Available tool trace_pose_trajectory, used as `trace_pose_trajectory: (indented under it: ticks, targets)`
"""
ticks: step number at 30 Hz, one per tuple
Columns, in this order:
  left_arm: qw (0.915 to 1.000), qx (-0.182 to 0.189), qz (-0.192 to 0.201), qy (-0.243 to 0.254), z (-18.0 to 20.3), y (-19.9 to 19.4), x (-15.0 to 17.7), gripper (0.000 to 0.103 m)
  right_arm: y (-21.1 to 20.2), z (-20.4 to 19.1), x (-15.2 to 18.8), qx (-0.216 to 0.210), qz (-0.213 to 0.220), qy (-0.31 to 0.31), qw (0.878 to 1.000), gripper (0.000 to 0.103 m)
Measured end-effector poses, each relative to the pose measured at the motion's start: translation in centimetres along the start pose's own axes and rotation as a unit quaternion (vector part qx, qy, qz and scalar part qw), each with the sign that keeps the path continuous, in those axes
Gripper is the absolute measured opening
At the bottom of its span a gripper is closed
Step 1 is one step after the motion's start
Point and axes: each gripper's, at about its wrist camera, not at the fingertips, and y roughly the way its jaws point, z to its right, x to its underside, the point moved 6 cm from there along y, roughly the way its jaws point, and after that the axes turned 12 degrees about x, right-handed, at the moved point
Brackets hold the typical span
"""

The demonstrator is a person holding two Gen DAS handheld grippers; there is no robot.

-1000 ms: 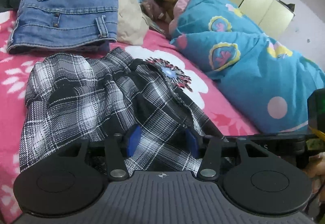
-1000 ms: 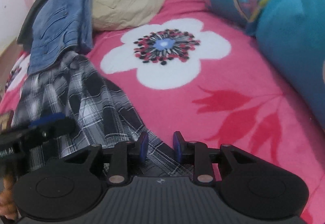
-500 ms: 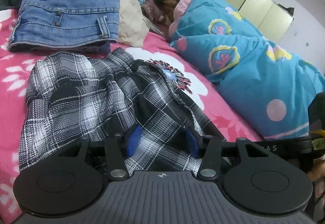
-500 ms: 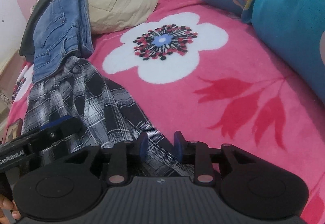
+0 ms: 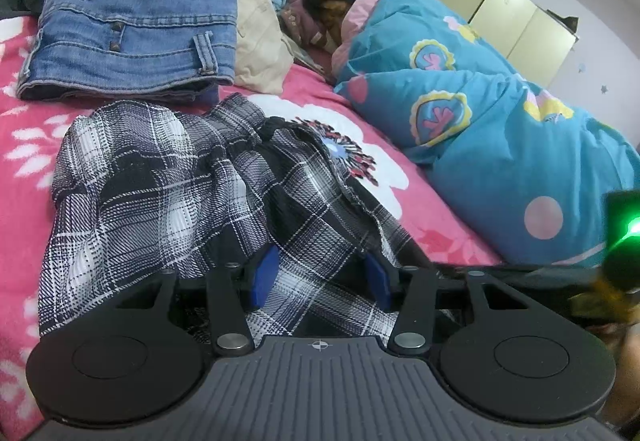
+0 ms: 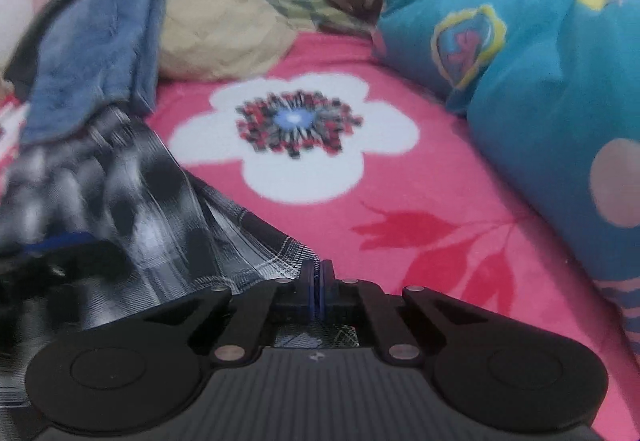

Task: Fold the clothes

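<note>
The right gripper (image 6: 319,283) had just closed, pinching the plaid garment's (image 6: 132,209) edge; the left gripper (image 5: 318,279) stood spread around its fabric on the bed (image 6: 400,201).

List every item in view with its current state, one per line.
Plaid garment: spread out, rumpled, unfolded.
Jeans: folded, stacked behind it.
Beige garment: folded by the jeans.
Blue quilt: bunched up.
Left tool: open, plaid cloth between the fingers.
Right tool: just closed, shut on the plaid edge.
</note>
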Motion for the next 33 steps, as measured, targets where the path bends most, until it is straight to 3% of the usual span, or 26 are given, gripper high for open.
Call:
trace_pose_trajectory:
  ticks: [6, 9, 11, 15, 18, 21, 23, 24, 30, 33]
  targets:
    - [1.0, 0.002, 0.001, -0.003, -0.1, 0.0, 0.0, 0.048, 0.2, 2.7, -1.1, 0.054, 0.008, 0.077, 0.996, 0.004]
    - [1.0, 0.003, 0.001, -0.006, -0.2, -0.1, -0.1, 0.048, -2.9, 4.0, -1.2, 0.018, 0.025, 0.109, 0.994, 0.006]
    - [1.0, 0.004, 0.001, -0.007, -0.3, -0.1, -0.1, 0.048, -5.6, 3.2, -0.8, -0.005, 0.042, 0.079, 0.996, 0.008]
    - [0.9999, 0.006, 0.002, -0.01, -0.4, -0.1, -0.1, 0.048, -8.4, 0.7, 0.8, -0.02, 0.048, -0.006, 0.999, 0.025]
    - [0.9999, 0.006, 0.003, -0.01, -0.4, -0.2, -0.1, 0.048, -8.2, -1.2, 1.9, -0.01, 0.04, -0.063, 0.997, 0.026]
    - [0.9999, 0.006, 0.003, -0.009, -0.3, -0.2, -0.1, 0.048, -6.7, -2.1, 2.6, 0.013, 0.032, -0.095, 0.995, 0.022]
    - [1.0, 0.004, 0.003, -0.008, -0.3, -0.3, -0.1, 0.048, -5.7, -2.0, 2.6, 0.022, 0.025, -0.094, 0.995, 0.002]
    - [1.0, 0.004, 0.004, -0.008, -0.3, -0.3, -0.1, 0.048, -5.5, -1.7, 2.5, 0.027, 0.027, -0.085, 0.996, 0.0]
    - [1.0, 0.001, 0.003, -0.005, -0.1, -0.2, -0.1, 0.048, -5.1, 0.7, 1.9, 0.044, 0.037, -0.023, 0.998, 0.0]
    - [1.0, 0.001, 0.003, -0.005, 0.0, -0.2, -0.1, 0.048, -3.7, 1.3, 1.8, 0.076, 0.034, -0.012, 0.996, 0.0]
